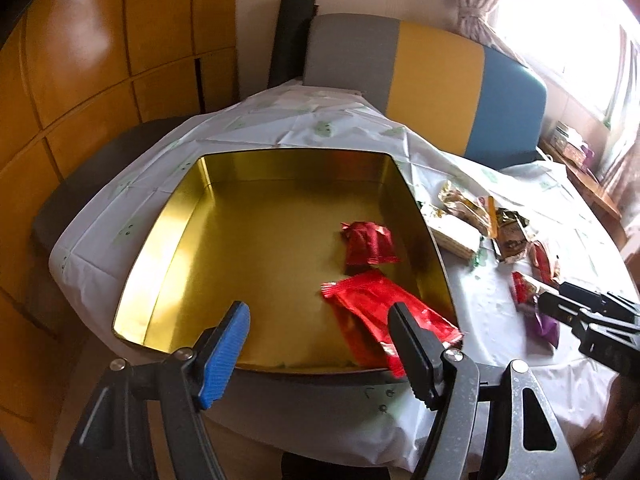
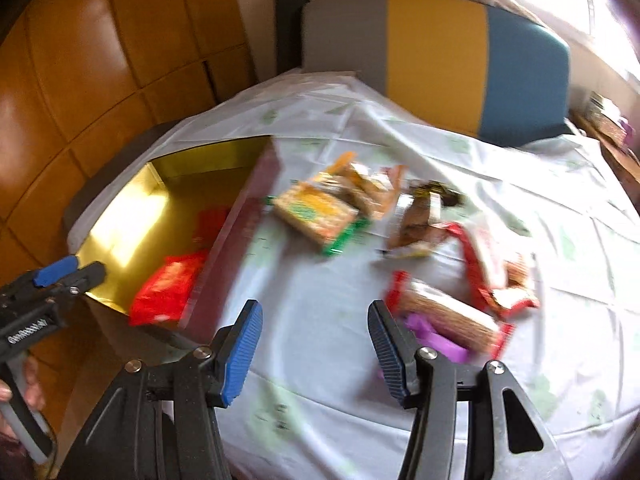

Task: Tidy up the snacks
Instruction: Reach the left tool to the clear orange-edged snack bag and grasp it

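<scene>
A gold square tin (image 1: 168, 240) sits on the white tablecloth and holds two red snack packets: a small one (image 1: 370, 242) and a longer one (image 1: 384, 316) near the front right corner. My left gripper (image 1: 320, 324) is open and empty above the tin's front edge. My right gripper (image 2: 316, 324) is open and empty over the cloth, just left of a cracker pack with red ends (image 2: 448, 320) and a purple packet (image 2: 432, 336). The tin (image 2: 132, 208) shows at left in the blurred right wrist view.
Several loose snacks lie right of the tin: a yellow-green cracker pack (image 2: 316, 210), brown wrappers (image 2: 420, 216), red-edged packs (image 2: 492, 264). A grey, yellow and blue chair back (image 1: 432, 84) stands behind the table. Wooden cabinets (image 1: 80, 80) are at left.
</scene>
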